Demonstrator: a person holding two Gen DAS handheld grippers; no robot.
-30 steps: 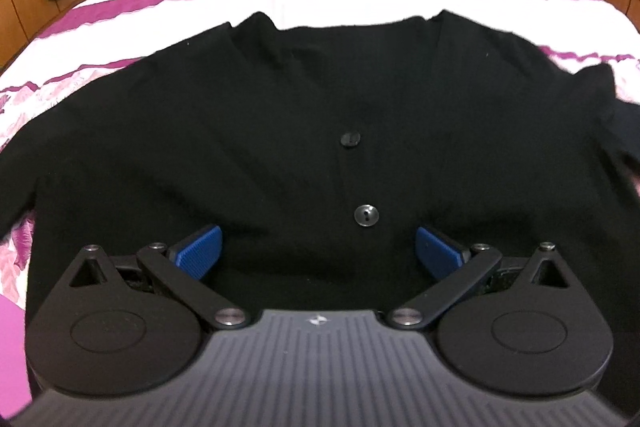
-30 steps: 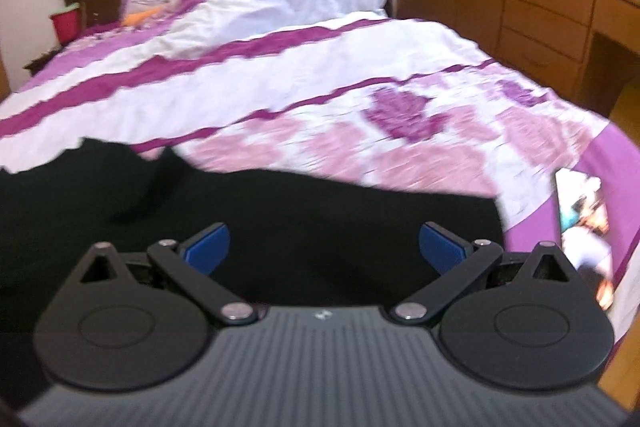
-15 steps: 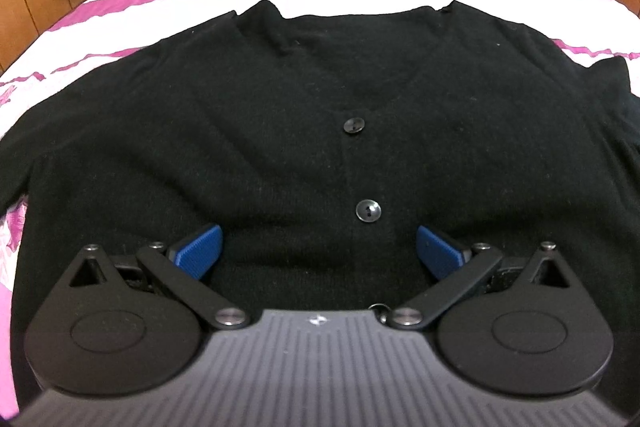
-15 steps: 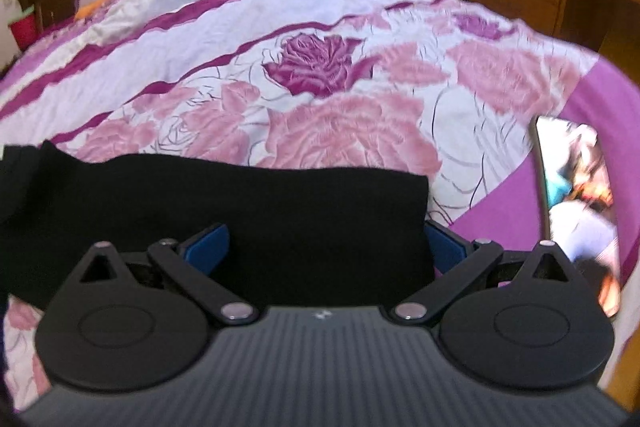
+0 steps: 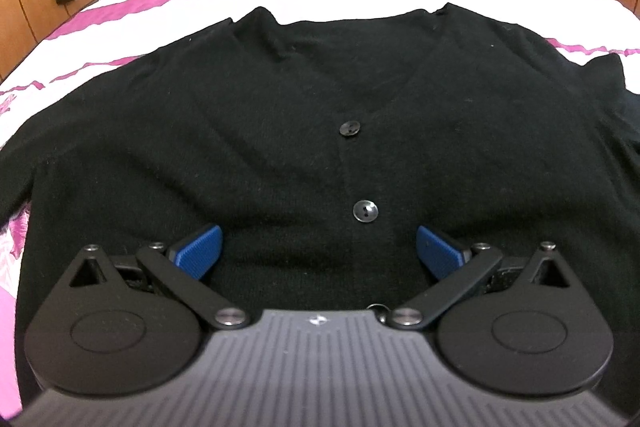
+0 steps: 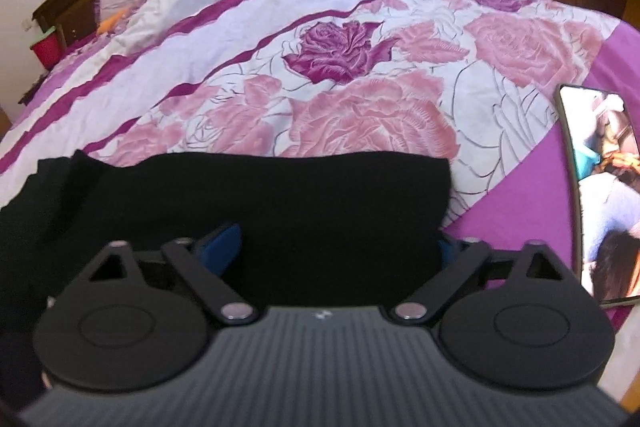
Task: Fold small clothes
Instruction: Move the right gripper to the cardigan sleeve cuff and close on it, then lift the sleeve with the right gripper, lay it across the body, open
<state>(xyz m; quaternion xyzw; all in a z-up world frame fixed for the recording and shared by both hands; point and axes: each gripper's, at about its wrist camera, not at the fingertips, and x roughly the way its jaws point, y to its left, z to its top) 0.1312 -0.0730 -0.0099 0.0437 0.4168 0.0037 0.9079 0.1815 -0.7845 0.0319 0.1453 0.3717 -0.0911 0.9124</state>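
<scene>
Two hand-held grippers work a black cardigan [image 5: 280,131] lying flat on the bed [image 6: 360,39]. Left hand-held gripper [image 5: 316,247] open; right hand-held gripper [image 6: 340,243] just closing around the sleeve [image 6: 280,195], which may bunch or slip.

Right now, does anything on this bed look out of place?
Yes: a phone with its screen lit lies on the bedspread just beyond the black cardigan's sleeve end, where folding could knock it. The cardigan itself lies flat.
</scene>
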